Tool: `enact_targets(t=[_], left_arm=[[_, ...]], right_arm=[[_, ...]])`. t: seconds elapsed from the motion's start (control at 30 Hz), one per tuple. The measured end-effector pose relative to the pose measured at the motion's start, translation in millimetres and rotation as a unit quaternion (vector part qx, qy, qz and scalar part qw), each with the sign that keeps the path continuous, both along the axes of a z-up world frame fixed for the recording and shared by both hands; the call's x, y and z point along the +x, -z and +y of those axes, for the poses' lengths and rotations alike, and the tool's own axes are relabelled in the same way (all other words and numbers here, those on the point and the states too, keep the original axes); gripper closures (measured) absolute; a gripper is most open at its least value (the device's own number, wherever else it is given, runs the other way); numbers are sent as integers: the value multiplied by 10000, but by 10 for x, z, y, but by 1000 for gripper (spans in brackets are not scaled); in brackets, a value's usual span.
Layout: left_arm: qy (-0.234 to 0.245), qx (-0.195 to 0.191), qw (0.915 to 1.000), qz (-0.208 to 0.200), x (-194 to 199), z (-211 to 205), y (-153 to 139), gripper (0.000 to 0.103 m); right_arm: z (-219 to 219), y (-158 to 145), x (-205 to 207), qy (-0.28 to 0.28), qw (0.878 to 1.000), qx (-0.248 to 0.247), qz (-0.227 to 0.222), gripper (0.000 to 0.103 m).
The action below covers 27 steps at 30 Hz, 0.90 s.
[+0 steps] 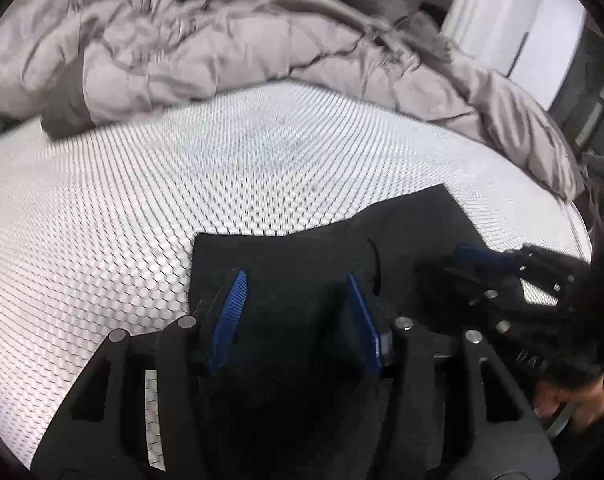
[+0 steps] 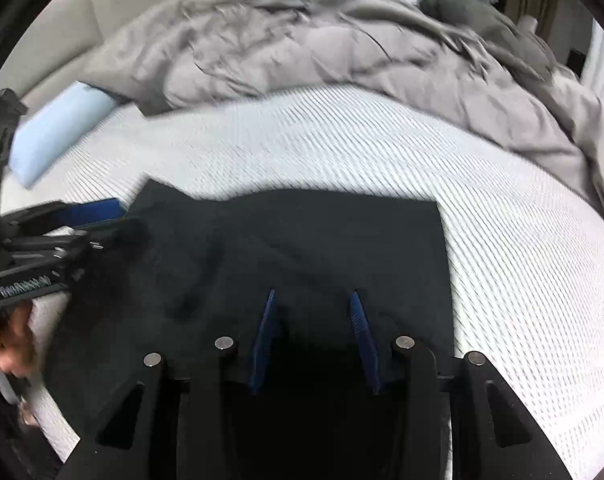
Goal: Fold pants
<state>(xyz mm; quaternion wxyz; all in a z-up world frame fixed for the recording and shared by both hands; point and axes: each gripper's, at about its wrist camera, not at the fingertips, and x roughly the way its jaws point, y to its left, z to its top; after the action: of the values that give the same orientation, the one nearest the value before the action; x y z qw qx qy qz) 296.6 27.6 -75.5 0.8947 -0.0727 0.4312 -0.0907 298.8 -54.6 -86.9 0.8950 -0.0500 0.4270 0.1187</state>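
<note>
The black pants (image 2: 302, 248) lie folded flat on the mattress (image 1: 182, 168), at its near edge. Both tongs, left (image 1: 298, 292) and right (image 2: 314, 300), hover directly above them, partly spread, pinching nothing; the left sits over the left edge, the right nearer the right edge.

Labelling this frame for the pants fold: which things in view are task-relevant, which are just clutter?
Belongs to the job:
- black fabric pants, lying flat
- left gripper
- right gripper
- white textured mattress, the work surface

Just lying about:
- crumpled grey duvet
- pale blue pillow
</note>
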Motion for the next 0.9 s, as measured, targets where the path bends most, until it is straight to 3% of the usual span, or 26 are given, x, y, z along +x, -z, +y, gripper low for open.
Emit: enact_targets(t=[0.07, 0.17, 0.3, 0.37, 0.5, 0.6, 0.67, 0.73, 0.8, 0.9], left_arm=[[-163, -52, 9995, 260, 139, 38, 162, 56], [-239, -242, 9988, 339, 185, 142, 219, 56], [-393, 32, 9986, 355, 55, 275, 183, 56], [-431, 208, 9984, 316, -93, 278, 77, 59], [210, 320, 9990, -224, -498, 50, -177, 58], [805, 263, 9964, 108, -508, -226, 27, 58], [919, 637, 9937, 78, -508, -337, 137, 56], [1081, 726, 9915, 3, -548, -316, 150, 54], [1125, 650, 9915, -28, -612, -225, 141, 54], [931, 648, 9935, -43, -774, -51, 119, 56]], right_arm=[[99, 117, 187, 79, 9994, 202, 257, 63], [167, 321, 312, 183, 9982, -87, 571, 64], [14, 264, 159, 322, 9957, -781, 383, 63], [-168, 224, 75, 376, 9968, -632, 324, 65], [-258, -95, -171, 189, 9997, 26, -161, 65], [-49, -114, -228, -269, 9986, 459, 24, 64], [144, 57, -187, -495, 9979, 278, 320, 64], [249, 244, -159, -642, 9963, -186, 536, 65], [121, 290, -245, -690, 9959, -262, 530, 65], [-339, 233, -335, -276, 9980, -287, 495, 68]])
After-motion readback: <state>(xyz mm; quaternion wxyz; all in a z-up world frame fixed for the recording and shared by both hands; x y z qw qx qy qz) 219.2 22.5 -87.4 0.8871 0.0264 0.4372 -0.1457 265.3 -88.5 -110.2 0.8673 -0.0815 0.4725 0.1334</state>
